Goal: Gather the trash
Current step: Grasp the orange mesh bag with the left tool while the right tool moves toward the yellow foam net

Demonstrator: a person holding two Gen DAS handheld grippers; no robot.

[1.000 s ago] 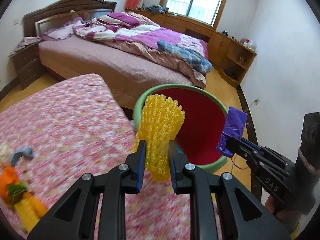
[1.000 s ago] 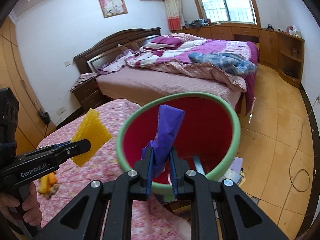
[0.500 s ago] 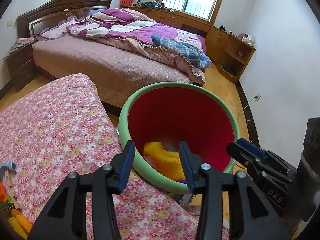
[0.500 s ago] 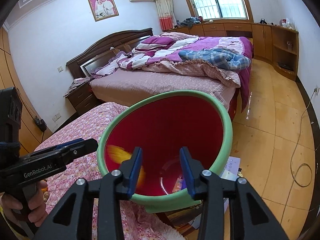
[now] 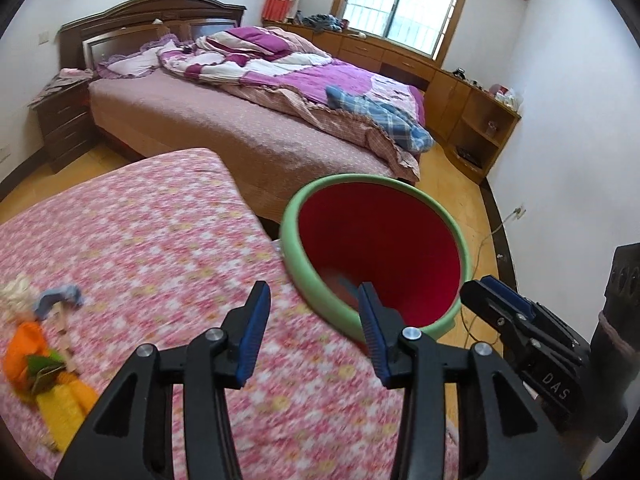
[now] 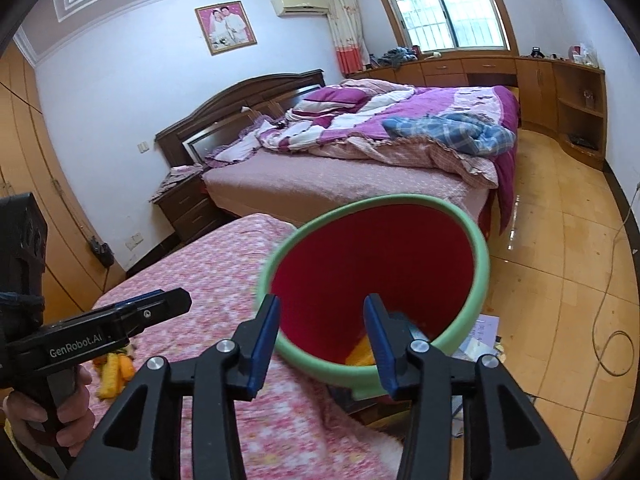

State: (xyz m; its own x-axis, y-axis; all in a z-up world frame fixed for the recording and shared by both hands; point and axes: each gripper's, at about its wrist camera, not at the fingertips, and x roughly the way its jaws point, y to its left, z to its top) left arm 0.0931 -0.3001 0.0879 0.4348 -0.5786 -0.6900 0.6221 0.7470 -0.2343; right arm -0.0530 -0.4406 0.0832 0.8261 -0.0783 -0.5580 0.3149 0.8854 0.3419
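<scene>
A red bin with a green rim [image 5: 291, 248] stands just past the edge of the pink floral bed cover [image 5: 140, 240]. My left gripper [image 5: 314, 292] hangs open and empty over the cover's edge, near the rim. My right gripper [image 6: 322, 308] is in front of the bin's rim [image 6: 482, 264]; its jaws are opening with nothing between them. A yellow foam net [image 6: 362, 350] lies inside the bin; no purple wrapper is visible. Orange and yellow scraps [image 5: 28, 360] and a bluish piece [image 5: 60, 294] lie on the cover at the left. The scraps [image 6: 114, 368] also show below the left gripper [image 6: 176, 300].
Behind the bin a large bed [image 5: 240, 128] carries a purple quilt, with a nightstand [image 5: 60, 120] to its left. Wooden cabinets [image 5: 472, 120] line the far wall. A cable [image 6: 612, 344] and papers [image 6: 484, 336] lie on the floor by the bin.
Both grippers opened: the yellow foam net and the purple wrapper dropped from them into the bin. Both grippers then drew back a little from the bin.
</scene>
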